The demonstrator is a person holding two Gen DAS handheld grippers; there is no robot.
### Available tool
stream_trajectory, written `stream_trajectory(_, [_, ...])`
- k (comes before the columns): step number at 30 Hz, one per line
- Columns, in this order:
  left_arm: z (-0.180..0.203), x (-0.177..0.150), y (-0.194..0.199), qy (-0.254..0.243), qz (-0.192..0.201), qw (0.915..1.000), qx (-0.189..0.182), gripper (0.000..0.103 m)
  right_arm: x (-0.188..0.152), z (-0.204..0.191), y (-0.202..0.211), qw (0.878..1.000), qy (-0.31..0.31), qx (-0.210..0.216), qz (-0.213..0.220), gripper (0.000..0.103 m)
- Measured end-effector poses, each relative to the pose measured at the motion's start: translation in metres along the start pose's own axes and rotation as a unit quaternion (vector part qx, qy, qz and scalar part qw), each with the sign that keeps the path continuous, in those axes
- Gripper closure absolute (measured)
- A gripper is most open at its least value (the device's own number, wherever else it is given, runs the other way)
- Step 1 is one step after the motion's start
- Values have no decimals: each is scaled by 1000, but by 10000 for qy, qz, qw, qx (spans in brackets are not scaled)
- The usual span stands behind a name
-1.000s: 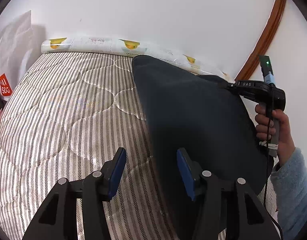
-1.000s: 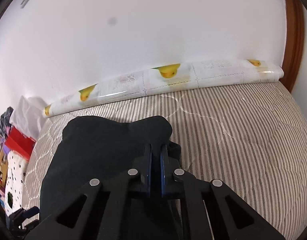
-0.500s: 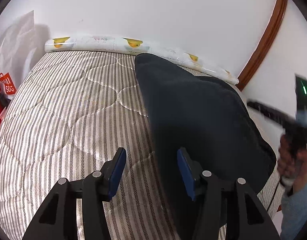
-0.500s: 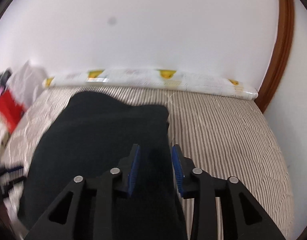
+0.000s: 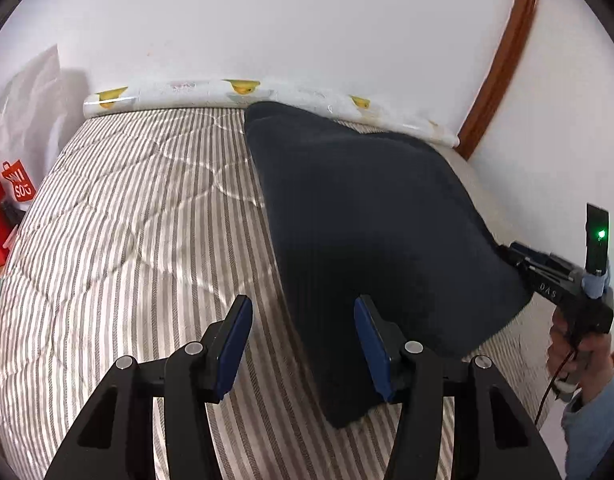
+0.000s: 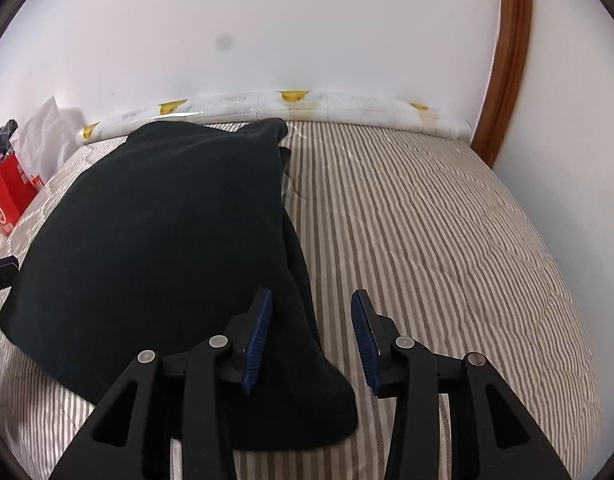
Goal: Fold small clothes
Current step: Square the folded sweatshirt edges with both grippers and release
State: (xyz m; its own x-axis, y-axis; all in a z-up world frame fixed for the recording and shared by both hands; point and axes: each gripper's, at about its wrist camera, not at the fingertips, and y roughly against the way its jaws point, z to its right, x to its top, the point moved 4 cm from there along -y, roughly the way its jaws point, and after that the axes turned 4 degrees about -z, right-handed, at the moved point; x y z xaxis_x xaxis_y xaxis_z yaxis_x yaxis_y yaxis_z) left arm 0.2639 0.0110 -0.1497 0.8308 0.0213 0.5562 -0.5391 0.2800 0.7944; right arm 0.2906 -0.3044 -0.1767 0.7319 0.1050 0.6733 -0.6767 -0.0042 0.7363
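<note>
A dark navy garment [image 5: 367, 220] lies folded on the striped mattress [image 5: 127, 220]. My left gripper [image 5: 303, 320] hovers open over its near left edge; the right pad is above the cloth and the left pad above bare mattress. In the right wrist view the same garment [image 6: 167, 220] fills the left half. My right gripper [image 6: 312, 312] is over its near right corner with the jaws opening. Cloth lies under the left pad and partly in the gap, but neither pad presses on it. In the left wrist view the right gripper [image 5: 511, 254] is at the garment's right edge, held by a hand [image 5: 579, 344].
A rolled mat with yellow fruit prints [image 5: 235, 90] lies along the white wall at the mattress's far end. A red bag [image 5: 3, 200] and a white plastic bag [image 5: 23, 112] stand off the left side. A wooden door frame [image 5: 503, 52] rises at the right.
The right gripper was shut on the garment's edge, then opened, let it go and drew back toward the near corner. The left gripper shifted slightly and stayed open.
</note>
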Motion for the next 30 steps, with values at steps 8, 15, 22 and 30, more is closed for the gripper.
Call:
stream_trajectory(8, [4, -7, 10, 17, -74, 10000, 51, 53, 18, -1, -6, 9964, -307, 781, -112, 63])
stream_trajectory(15, [9, -10, 11, -60, -101, 9998, 157, 52, 24, -5, 11, 9955, -197, 726, 583, 100])
stream_trajectory(22, [10, -9, 6, 6, -119, 9998, 182, 51, 14, 7, 8, 9955, -595, 683, 272, 100])
stream_trajectory(30, [15, -14, 7, 101, 11, 9992, 387, 51, -3, -6, 35, 9955, -581, 633, 397, 87])
